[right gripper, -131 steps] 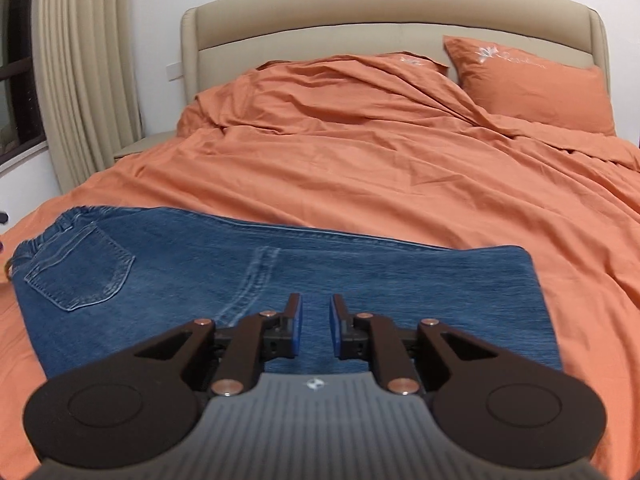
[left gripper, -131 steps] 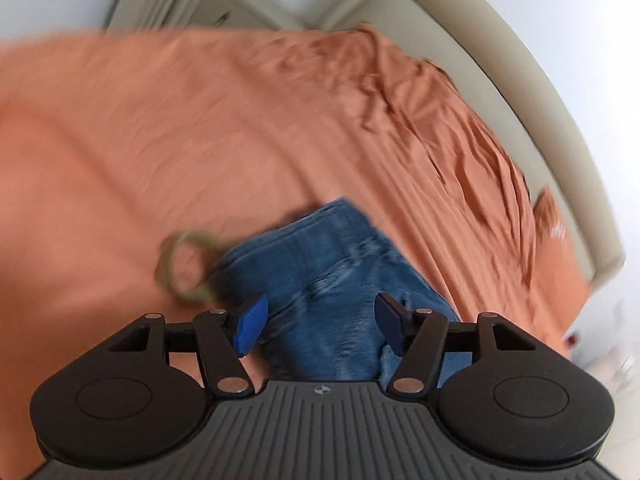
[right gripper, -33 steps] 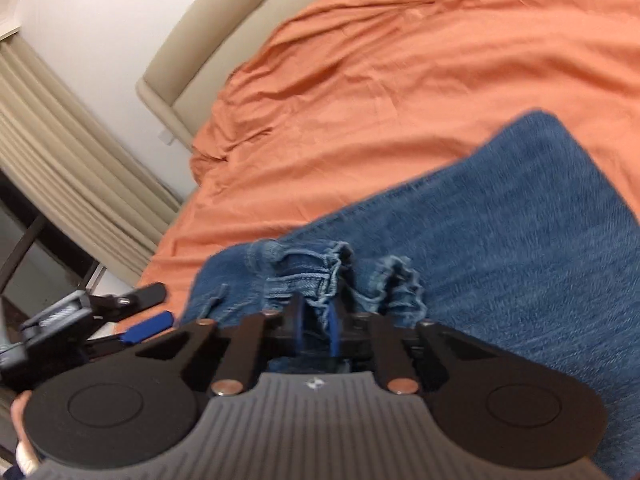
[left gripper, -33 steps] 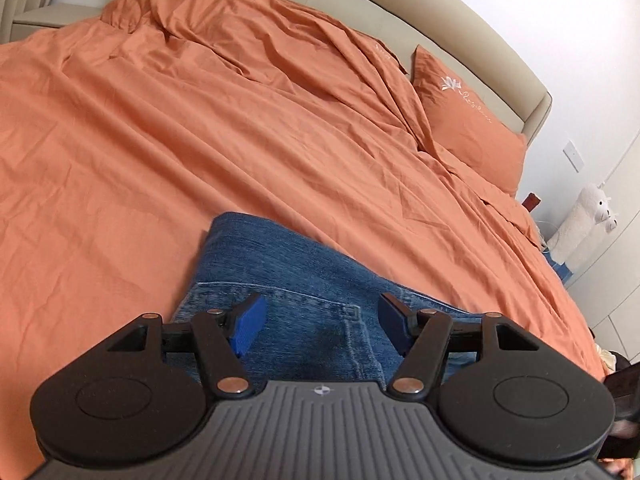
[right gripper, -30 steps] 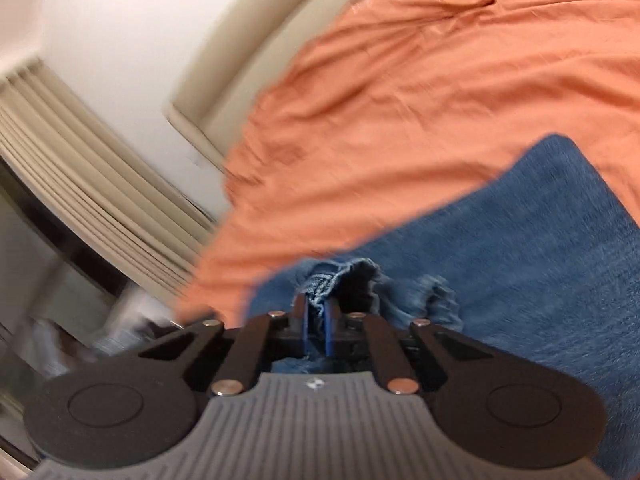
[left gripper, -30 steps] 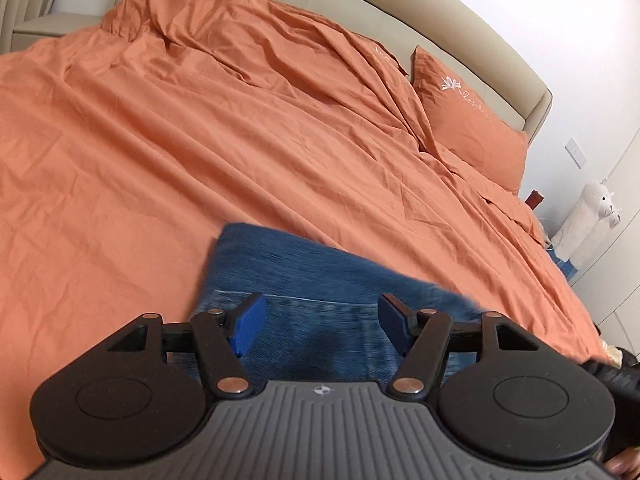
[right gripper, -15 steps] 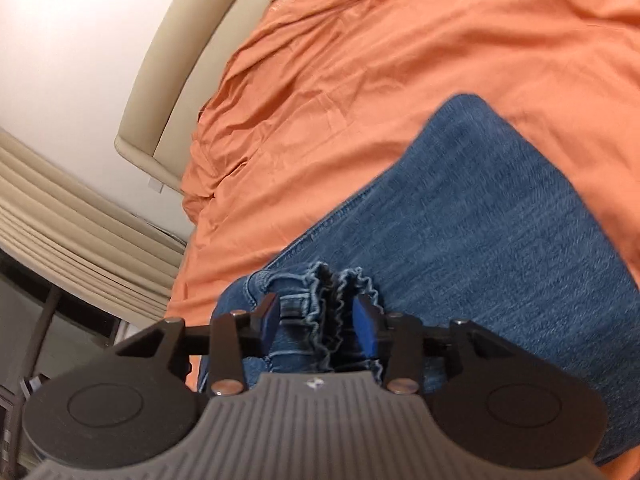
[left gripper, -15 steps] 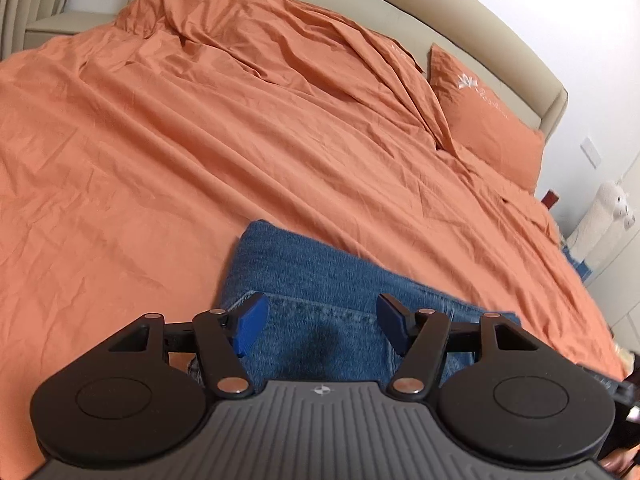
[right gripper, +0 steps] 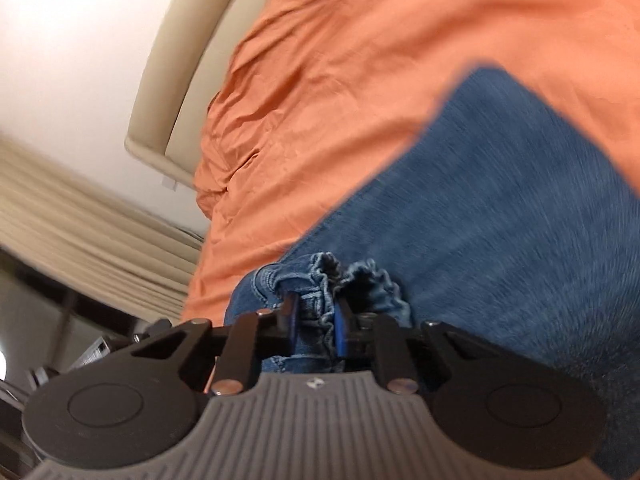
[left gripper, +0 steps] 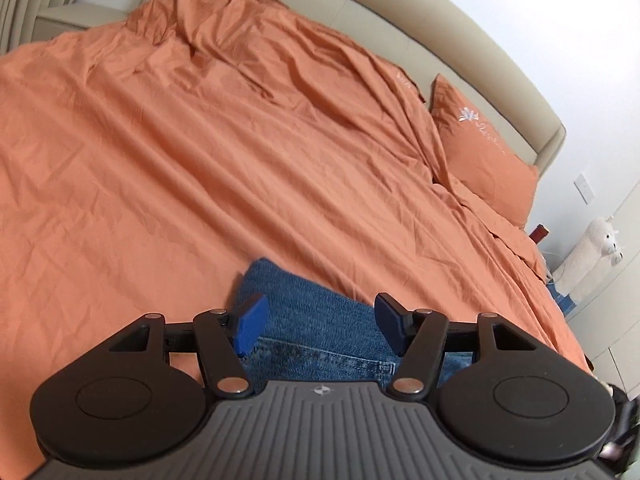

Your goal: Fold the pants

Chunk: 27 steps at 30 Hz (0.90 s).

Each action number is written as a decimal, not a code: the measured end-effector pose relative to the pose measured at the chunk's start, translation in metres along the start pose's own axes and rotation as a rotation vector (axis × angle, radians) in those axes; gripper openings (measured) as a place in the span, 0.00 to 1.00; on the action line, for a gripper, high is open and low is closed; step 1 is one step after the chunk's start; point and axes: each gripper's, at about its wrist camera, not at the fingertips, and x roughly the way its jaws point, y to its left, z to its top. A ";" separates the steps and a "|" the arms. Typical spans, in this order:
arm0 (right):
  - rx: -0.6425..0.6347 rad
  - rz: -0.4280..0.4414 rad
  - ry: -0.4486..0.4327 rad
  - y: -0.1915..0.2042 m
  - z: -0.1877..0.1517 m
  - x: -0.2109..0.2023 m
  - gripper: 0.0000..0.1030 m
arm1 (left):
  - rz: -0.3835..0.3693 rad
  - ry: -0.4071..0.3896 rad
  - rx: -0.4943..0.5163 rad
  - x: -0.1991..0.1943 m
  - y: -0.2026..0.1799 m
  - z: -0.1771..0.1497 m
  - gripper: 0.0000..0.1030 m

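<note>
We see blue denim pants (left gripper: pixel 320 312) with paler stitching, lying on a plain orange duvet (left gripper: pixel 200 160); the pillow (left gripper: pixel 480 156) is the same orange with a small white flower motif and pale lettering. The headboard (left gripper: pixel 460 40) is beige, the wall (left gripper: pixel 560 8) white, the curtain (right gripper: pixel 80 224) cream with vertical pleats, and a plush toy (left gripper: pixel 592 256) white. Each hand-held gripper, left (left gripper: pixel 320 320) and right (right gripper: pixel 314 320), is black with blue pads (left gripper: pixel 252 324) and a ribbed grey body.
</note>
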 end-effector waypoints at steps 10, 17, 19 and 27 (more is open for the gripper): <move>-0.323 -0.121 0.007 0.155 0.038 -0.028 0.10 | -0.064 -0.042 -0.006 -0.030 0.011 0.006 0.69; -0.404 -0.294 -0.046 0.172 0.067 -0.058 0.10 | -0.107 0.001 0.004 -0.022 0.009 0.003 0.69; -0.378 -0.357 -0.059 0.150 0.075 -0.058 0.09 | -0.105 0.020 0.035 -0.016 0.002 -0.002 0.68; -0.283 -0.532 -0.064 0.046 0.083 -0.045 0.07 | -0.071 0.101 0.193 0.009 -0.024 -0.028 0.66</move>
